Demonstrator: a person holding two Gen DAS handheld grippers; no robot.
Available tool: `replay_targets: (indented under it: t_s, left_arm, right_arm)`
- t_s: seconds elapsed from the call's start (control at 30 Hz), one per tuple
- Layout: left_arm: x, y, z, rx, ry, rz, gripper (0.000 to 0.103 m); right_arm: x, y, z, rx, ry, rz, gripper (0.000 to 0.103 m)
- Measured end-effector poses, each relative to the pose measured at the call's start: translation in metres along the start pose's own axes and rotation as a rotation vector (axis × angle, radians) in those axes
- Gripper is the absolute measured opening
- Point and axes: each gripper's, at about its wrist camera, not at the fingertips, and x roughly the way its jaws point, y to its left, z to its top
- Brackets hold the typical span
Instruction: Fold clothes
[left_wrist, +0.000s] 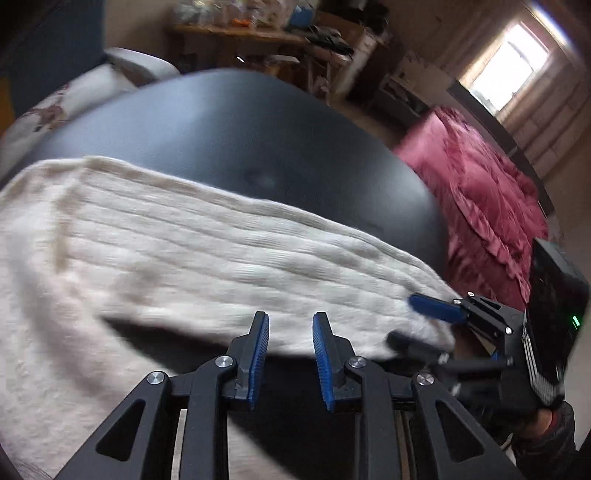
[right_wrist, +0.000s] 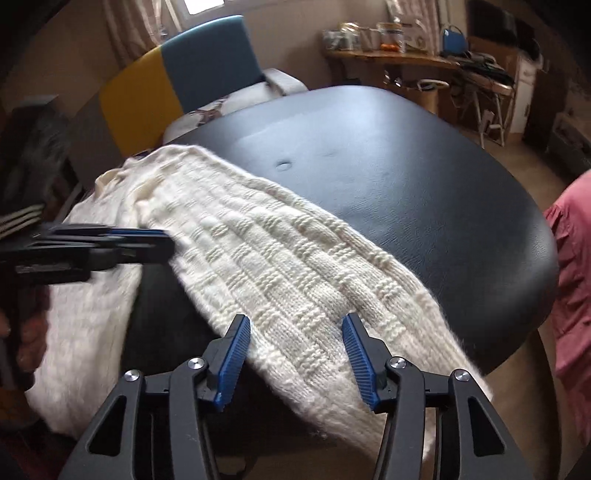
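A cream knitted sweater (left_wrist: 192, 251) lies across the near part of a black round table (left_wrist: 229, 133). One long ribbed part (right_wrist: 295, 258) runs toward the near right edge. My left gripper (left_wrist: 290, 332) is open, its blue pads just over the sweater's near edge with nothing pinched. It shows blurred at the left of the right wrist view (right_wrist: 147, 242), beside the sweater's body. My right gripper (right_wrist: 297, 328) is open wide, and the ribbed part lies between its fingers. From the left wrist view, my right gripper (left_wrist: 421, 325) straddles the sweater's end, one finger above and one below.
A crimson cloth (left_wrist: 480, 199) is heaped right of the table. A blue and yellow chair (right_wrist: 173, 81) with a cushion stands behind it. A cluttered wooden shelf (right_wrist: 406, 59) fills the back wall. A person's hand (right_wrist: 26, 332) holds the left gripper.
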Motion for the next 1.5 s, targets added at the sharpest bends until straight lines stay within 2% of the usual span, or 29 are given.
replay_targets:
  t_s: [0.13, 0.2, 0.3, 0.47, 0.63, 0.73, 0.83, 0.87, 0.97, 1.07, 1.2, 1.27, 1.4, 1.5]
  left_arm:
    - [-0.043, 0.082, 0.020, -0.154, -0.098, 0.058, 0.023]
    - [-0.056, 0.121, 0.030, -0.208, -0.118, 0.109, 0.022]
    - [-0.061, 0.155, 0.045, -0.210, -0.126, 0.161, 0.022]
    - [-0.029, 0.165, 0.064, -0.118, -0.061, 0.198, 0.022]
    - [0.019, 0.163, 0.086, -0.071, 0.003, 0.226, 0.022]
    - [0.036, 0.163, 0.089, -0.077, 0.000, 0.262, 0.023]
    - [0.034, 0.156, 0.088, -0.055, -0.010, 0.259, 0.022]
    - [0.032, 0.155, 0.090, -0.046, -0.022, 0.255, 0.022]
    - [0.026, 0.150, 0.095, -0.018, -0.058, 0.241, 0.022]
    - [0.031, 0.151, 0.106, -0.002, -0.059, 0.243, 0.022]
    - [0.052, 0.163, 0.119, -0.012, -0.024, 0.283, 0.022]
    - [0.055, 0.172, 0.118, -0.038, -0.030, 0.288, 0.023]
    - [0.059, 0.187, 0.116, -0.083, -0.043, 0.299, 0.024]
    - [0.054, 0.183, 0.115, -0.074, -0.041, 0.299, 0.024]
  right_arm:
    - [0.026, -0.006, 0.015, -0.003, 0.024, -0.034, 0.054]
    - [0.039, -0.010, 0.022, -0.005, 0.037, -0.052, 0.054]
    - [0.054, -0.016, 0.038, -0.036, 0.055, -0.092, 0.058]
    - [0.073, -0.027, 0.070, -0.107, 0.085, -0.171, 0.064]
    - [0.089, -0.044, 0.096, -0.080, 0.077, -0.228, 0.071]
    - [0.094, -0.052, 0.105, -0.057, 0.068, -0.239, 0.074]
    - [0.088, -0.049, 0.111, -0.046, 0.066, -0.236, 0.072]
    - [0.085, -0.047, 0.114, -0.041, 0.060, -0.233, 0.072]
    - [0.068, -0.029, 0.127, 0.008, -0.034, -0.108, 0.071]
    - [0.082, -0.002, 0.136, 0.004, -0.020, -0.038, 0.071]
    - [0.131, 0.013, 0.143, -0.039, 0.071, -0.148, 0.071]
    - [0.140, 0.010, 0.144, -0.064, 0.048, -0.206, 0.072]
    - [0.147, 0.000, 0.152, -0.057, 0.032, -0.211, 0.075]
    - [0.146, -0.001, 0.152, -0.066, 0.032, -0.210, 0.075]
